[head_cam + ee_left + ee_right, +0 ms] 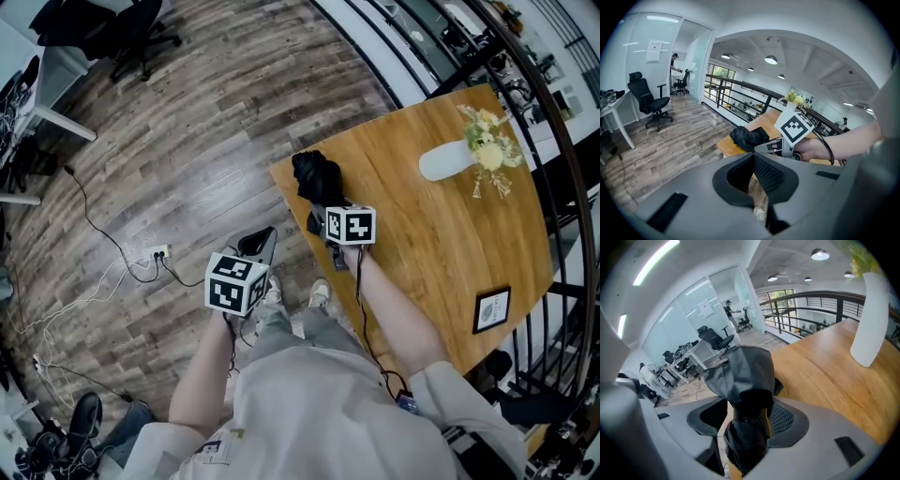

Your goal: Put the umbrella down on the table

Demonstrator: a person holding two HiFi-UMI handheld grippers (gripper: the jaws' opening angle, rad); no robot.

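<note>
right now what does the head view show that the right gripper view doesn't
Only the head view: the left gripper, a framed picture on the table, a floor socket with cables. Only the right gripper view: the jaws of the right gripper either side of the umbrella, a glass-walled office, ceiling lights. Both: the umbrella at the table's corner, and the white vase.

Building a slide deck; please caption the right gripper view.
Folded black umbrella between the right gripper's open fingers at the wooden table's edge, white vase beyond.
</note>
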